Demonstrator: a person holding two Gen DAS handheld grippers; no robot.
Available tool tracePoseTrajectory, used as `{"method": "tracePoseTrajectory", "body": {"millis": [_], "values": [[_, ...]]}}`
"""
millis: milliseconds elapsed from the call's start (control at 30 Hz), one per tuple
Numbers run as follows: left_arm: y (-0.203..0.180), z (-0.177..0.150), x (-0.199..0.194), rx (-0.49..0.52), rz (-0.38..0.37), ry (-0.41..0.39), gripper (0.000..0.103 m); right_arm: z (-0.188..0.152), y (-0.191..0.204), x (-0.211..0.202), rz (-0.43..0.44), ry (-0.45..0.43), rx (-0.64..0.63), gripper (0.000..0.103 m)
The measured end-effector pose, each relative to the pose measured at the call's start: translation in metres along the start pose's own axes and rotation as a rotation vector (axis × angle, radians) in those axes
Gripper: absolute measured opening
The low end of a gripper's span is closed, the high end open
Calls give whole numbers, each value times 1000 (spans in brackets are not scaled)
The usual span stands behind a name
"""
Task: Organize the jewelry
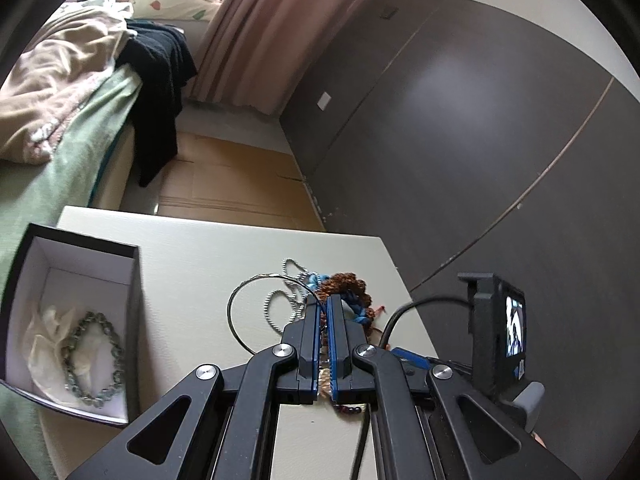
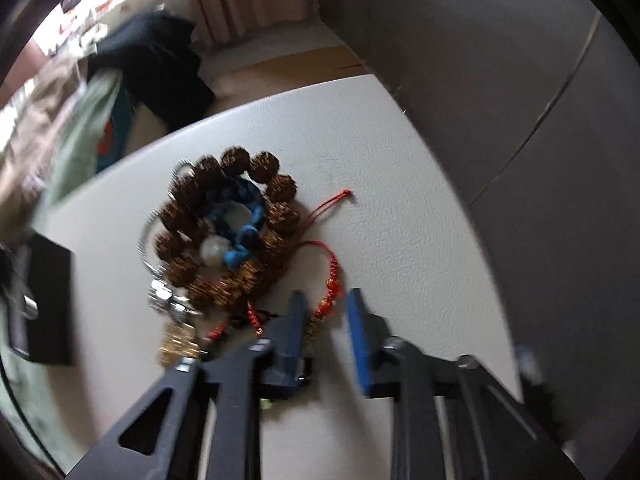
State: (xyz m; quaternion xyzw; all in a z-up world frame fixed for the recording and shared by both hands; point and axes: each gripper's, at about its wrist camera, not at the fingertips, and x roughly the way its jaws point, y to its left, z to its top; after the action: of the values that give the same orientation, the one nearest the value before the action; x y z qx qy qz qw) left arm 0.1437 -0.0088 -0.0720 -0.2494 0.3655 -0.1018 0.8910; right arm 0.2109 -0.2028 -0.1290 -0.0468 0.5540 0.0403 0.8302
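Observation:
A jewelry pile lies on the pale table (image 1: 192,248): a silver ball chain (image 1: 280,300), a thin wire hoop (image 1: 236,308) and a brown bead bracelet (image 1: 344,284). My left gripper (image 1: 324,304) hovers over the pile's near side, shut, with nothing visibly pinched. At the left, an open black box (image 1: 24,280) holds a green bead bracelet (image 1: 96,360) on tissue. In the blurred right wrist view, my right gripper (image 2: 326,300) points down beside the brown bead bracelet (image 2: 276,216) and a blue cord (image 2: 244,256). Its jaws stand apart with a red cord bracelet (image 2: 332,280) between the fingertips.
A bed (image 1: 60,168) with a beige cover and black clothing (image 1: 156,80) sits beyond the table's left. Cardboard (image 1: 232,184) covers the floor behind the table. A dark wardrobe wall (image 1: 480,140) runs along the right. The right gripper's camera unit (image 1: 496,328) is close by.

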Motion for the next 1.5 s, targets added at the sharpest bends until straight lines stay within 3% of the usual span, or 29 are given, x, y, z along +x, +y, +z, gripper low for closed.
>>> {"method": "tracePoseTrajectory", "body": {"millis": [133, 233, 533, 933, 1033, 1100, 1133, 1167, 1233, 1300, 1500], "values": [[10, 1, -15, -20, 14, -20, 3, 0, -11, -2, 62, 2, 18, 9], [15, 2, -26, -27, 28, -38, 3, 0, -27, -10, 191, 2, 88, 9], [34, 6, -59, -70, 64, -92, 3, -5, -38, -61, 470, -134, 169, 9], [65, 10, -82, -154, 116, -142, 3, -7, 8, -95, 654, -250, 125, 9], [73, 13, -81, -187, 131, -118, 6, -8, 18, -99, 698, -262, 114, 9], [83, 15, -78, -226, 144, -86, 13, -8, 26, -102, 730, -270, 107, 9], [88, 15, -78, -246, 147, -77, 29, -7, 32, -103, 751, -274, 102, 9], [92, 15, -79, -264, 147, -79, 53, -9, 36, -103, 764, -277, 97, 9], [97, 14, -85, -285, 146, -116, 75, -9, 48, -104, 801, -277, 85, 9], [98, 17, -94, -285, 156, -160, 77, -9, 58, -102, 827, -276, 73, 9], [110, 21, -106, -299, 163, -182, 78, -9, 90, -98, 890, -258, 43, 9]]}}
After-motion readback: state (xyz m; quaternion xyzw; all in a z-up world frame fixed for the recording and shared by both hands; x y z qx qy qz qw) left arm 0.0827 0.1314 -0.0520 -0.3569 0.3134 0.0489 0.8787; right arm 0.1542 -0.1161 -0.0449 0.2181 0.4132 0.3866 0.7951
